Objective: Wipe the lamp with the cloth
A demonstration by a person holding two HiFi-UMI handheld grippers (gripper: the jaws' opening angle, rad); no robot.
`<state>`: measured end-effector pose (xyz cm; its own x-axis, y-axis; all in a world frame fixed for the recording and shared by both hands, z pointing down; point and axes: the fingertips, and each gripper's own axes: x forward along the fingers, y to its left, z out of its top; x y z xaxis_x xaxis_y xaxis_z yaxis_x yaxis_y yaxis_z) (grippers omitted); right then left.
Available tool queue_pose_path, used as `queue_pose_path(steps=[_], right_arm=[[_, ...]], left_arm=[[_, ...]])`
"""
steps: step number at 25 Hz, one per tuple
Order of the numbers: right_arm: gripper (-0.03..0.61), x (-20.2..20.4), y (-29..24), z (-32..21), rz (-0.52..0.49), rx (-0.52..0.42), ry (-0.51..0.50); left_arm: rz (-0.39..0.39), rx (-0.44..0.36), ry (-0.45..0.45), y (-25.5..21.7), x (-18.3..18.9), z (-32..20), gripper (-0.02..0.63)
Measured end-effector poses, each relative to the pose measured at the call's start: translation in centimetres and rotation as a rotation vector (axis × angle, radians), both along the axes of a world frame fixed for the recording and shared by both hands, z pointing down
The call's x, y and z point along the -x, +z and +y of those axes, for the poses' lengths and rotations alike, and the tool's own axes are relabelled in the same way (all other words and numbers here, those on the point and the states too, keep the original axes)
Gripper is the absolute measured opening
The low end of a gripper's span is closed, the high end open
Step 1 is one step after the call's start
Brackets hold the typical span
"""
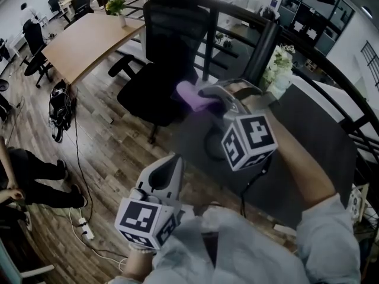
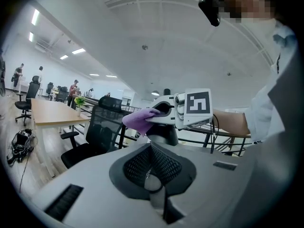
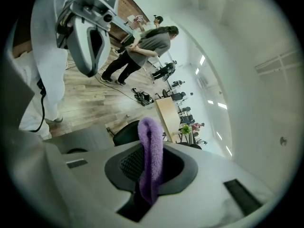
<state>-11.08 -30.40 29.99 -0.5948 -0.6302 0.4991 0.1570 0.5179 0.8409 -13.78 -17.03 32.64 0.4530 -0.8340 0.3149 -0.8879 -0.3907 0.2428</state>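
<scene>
Logged the left gripper (image 1: 173,160) nearest, low by the person's pale clothing (image 1: 237,247), out over the floor and off the table, jaws pressed together with nothing between, idle. Found the right gripper (image 1: 208,95) next, raised over the near part of the dark table (image 1: 308,141), jaws clamped tight on the purple cloth (image 1: 190,92), a folded lump of it poking out past the tips. Spotted, directly under that gripper in the left gripper view, a dark rounded shape, taken for the lamp (image 2: 164,136); mostly covered, outline not clear. Couldn't settle cloth-to-lamp contact: close above it, touching or just clear, no call.

Judged the step as the wipe itself or its very start: cloth gripped and at the lamp, no steadying from the left. Figured the next move to need the cloth pressed onto the lamp's surface and dragged across in a light stroke, grip firm against slipping, maybe the left gripper brought in to brace the lamp against tipping.

Farther out, marked a black office chair (image 1: 163,58) beyond the table, then wood floor (image 1: 106,135), a wooden desk (image 1: 92,40) with a green plant (image 1: 115,5), white flowers (image 1: 278,67) by the railing.
</scene>
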Motion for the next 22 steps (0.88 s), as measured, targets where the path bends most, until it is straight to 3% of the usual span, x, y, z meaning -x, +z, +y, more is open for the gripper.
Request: queue_pose_path(steps=[3, 13, 22], right_arm=[[0.051, -0.4, 0.7, 1.3, 0.01, 0.0, -0.018], [0.052, -2.7, 2.1, 5.0, -0.027, 0.034, -0.02], [0.052, -5.3, 2.9, 7.9, -0.061, 0.081, 0.028]], left_arm=[[-0.006, 0.03, 0.006, 0.2, -0.3, 0.2, 0.0], [0.016, -0.057, 0.036, 0.5, -1.7, -1.2, 0.0], [0.019, -0.058, 0.074, 0.4, -3.2, -1.9, 0.0]])
